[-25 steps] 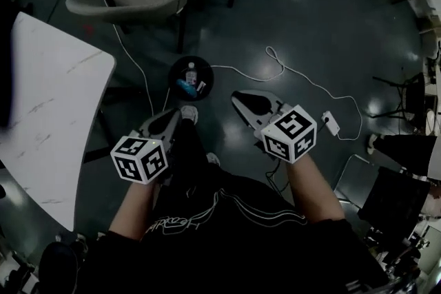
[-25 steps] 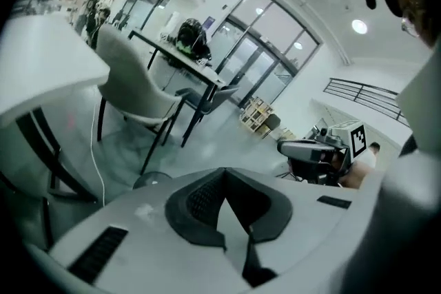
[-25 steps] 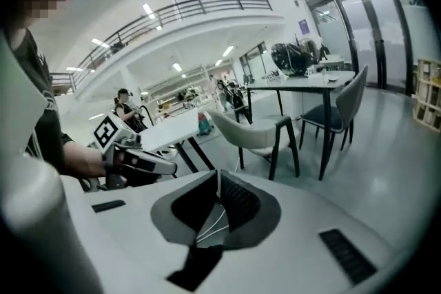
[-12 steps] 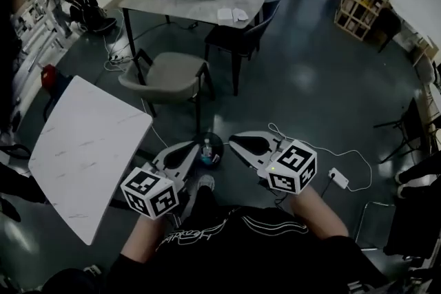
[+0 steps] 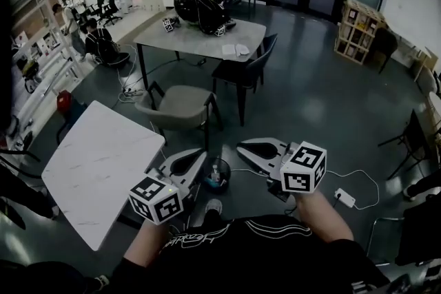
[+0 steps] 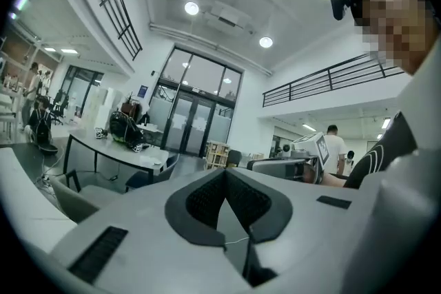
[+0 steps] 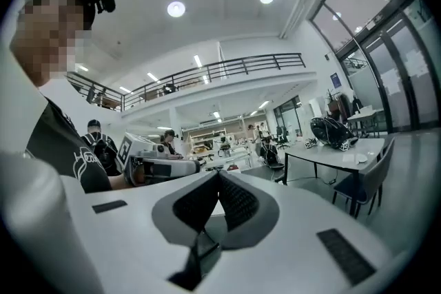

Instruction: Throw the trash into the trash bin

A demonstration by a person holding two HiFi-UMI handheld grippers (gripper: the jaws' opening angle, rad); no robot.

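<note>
In the head view a small dark round trash bin (image 5: 227, 167) stands on the floor, seen between and below my two grippers. Trash (image 5: 216, 177) lies inside it, among it a clear bottle. My left gripper (image 5: 198, 155) is held up level, shut, with nothing between its pads (image 6: 225, 175). My right gripper (image 5: 242, 146) is also level and shut, and it holds nothing (image 7: 218, 175). Each gripper view shows the other gripper beside it: the right gripper's cube (image 6: 321, 148) and the left gripper's cube (image 7: 132, 151).
A white marble table (image 5: 96, 169) stands at the left, close to my left gripper. A grey chair (image 5: 180, 107), a dark chair (image 5: 244, 69) and a long grey table (image 5: 200, 34) lie ahead. A white cable with an adapter (image 5: 344, 197) runs over the floor at right. People sit at far left.
Both grippers have risen from low over the floor to a level hold. The head view has lifted from the floor to the room, and the bin now shows lower between the grippers. The jaws stay shut.
</note>
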